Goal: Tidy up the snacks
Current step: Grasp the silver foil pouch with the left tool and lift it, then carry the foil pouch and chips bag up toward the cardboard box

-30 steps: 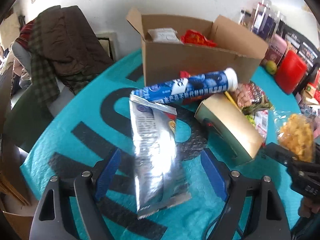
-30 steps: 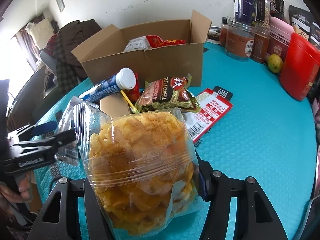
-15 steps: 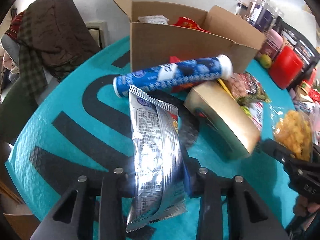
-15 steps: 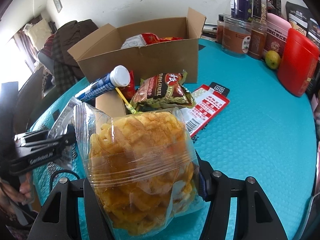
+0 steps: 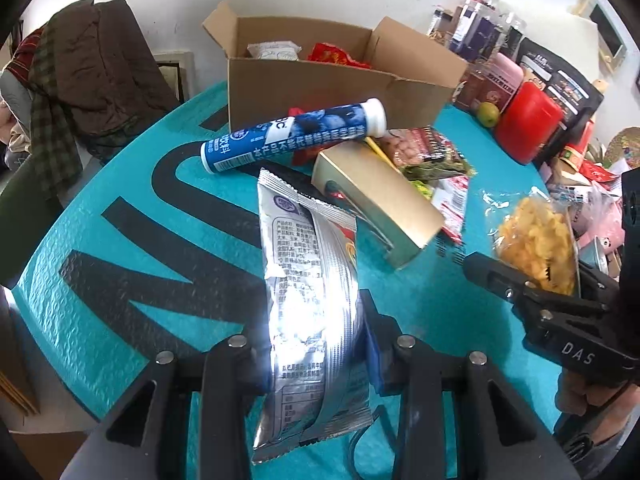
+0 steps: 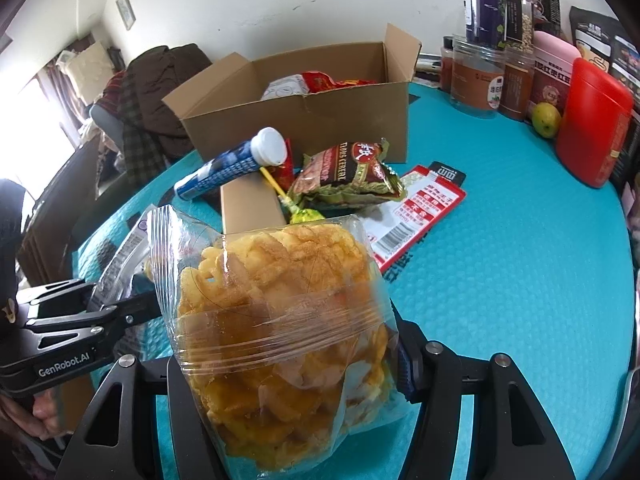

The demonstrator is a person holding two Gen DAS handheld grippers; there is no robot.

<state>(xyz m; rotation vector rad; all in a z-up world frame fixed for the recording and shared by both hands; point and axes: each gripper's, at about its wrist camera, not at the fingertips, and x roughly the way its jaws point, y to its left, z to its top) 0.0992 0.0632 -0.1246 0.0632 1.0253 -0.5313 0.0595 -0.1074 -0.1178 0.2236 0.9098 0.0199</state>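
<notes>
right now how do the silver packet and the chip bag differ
The silver packet is opaque foil with printed text, long and narrow; the chip bag is clear plastic showing yellow chips, wider and bulkier. The left gripper clamps the packet, the right gripper the bag. Both are held upright.

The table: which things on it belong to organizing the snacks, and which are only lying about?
For the job:
- silver foil snack packet, clamped in left gripper
- clear bag of yellow chips, clamped in right gripper
- open brown cardboard box
- blue tube with white cap

Lying about:
- red plastic canister
- green round fruit
- brown jacket
</notes>
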